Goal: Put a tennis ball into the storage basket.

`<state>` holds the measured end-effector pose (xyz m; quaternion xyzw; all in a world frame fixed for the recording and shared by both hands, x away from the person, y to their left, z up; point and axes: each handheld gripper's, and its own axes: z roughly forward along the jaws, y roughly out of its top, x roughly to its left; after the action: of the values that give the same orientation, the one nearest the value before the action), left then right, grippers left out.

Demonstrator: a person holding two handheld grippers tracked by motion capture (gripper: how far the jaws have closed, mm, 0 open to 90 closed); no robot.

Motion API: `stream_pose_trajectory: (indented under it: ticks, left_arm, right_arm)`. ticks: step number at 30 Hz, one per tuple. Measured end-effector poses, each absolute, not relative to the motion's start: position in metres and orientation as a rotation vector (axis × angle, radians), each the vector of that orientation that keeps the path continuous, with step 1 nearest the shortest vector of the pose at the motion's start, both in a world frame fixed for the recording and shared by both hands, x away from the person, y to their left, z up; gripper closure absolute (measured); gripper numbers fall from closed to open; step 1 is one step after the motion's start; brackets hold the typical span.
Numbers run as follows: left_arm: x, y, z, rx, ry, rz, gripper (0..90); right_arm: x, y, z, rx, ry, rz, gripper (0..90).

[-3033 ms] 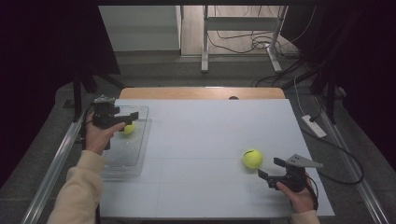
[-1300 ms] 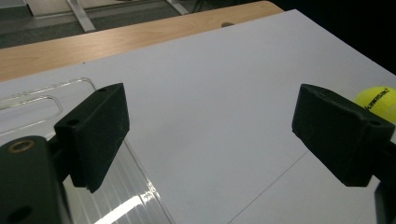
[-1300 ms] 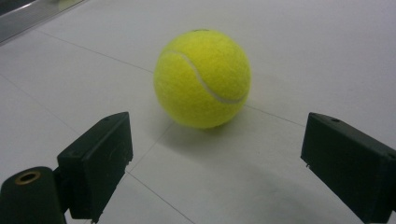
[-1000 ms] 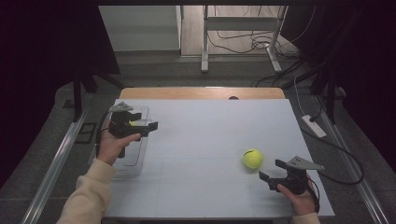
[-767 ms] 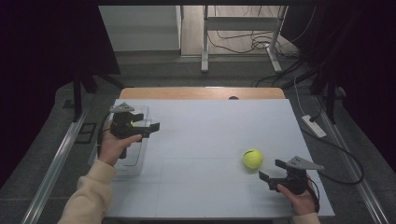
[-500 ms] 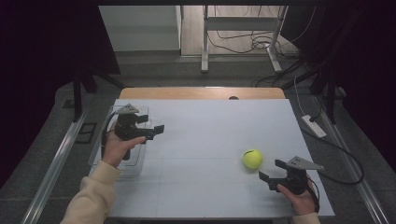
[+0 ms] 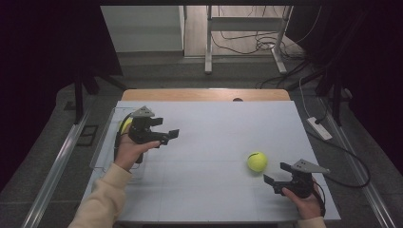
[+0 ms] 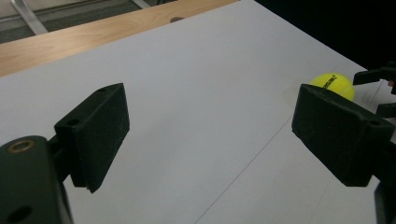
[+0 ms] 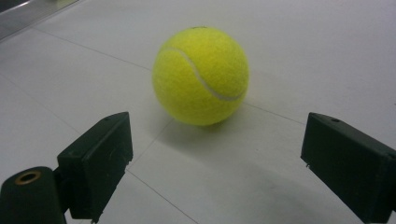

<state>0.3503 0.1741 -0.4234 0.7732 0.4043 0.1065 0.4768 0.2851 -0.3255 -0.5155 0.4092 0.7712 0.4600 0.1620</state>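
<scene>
Tennis ball (image 7: 256,161) rests on the white table (image 7: 214,128), just at ten o'clock of the right gripper (image 7: 280,175), whose jaws gape wide and empty. Left gripper (image 7: 170,136), also wide and empty, hovers at nine o'clock near the clear tray (image 7: 105,142).

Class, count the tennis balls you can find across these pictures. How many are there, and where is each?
2. One tennis ball lies on the white table, just ahead of the right gripper. A second ball sits in the clear tray, mostly hidden behind the left gripper; more could be hidden.
</scene>
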Motion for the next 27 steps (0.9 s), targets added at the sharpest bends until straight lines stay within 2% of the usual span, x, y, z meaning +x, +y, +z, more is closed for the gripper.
stream_pose_trajectory:
  ticks: [27]
  left_arm:
    - [0.361, 0.127, -0.429, 1.952, 0.921, 0.200, 11.8]
  right_arm:
    - [0.283, -0.327, -0.515, 1.165, 2.195, 1.317, 8.6]
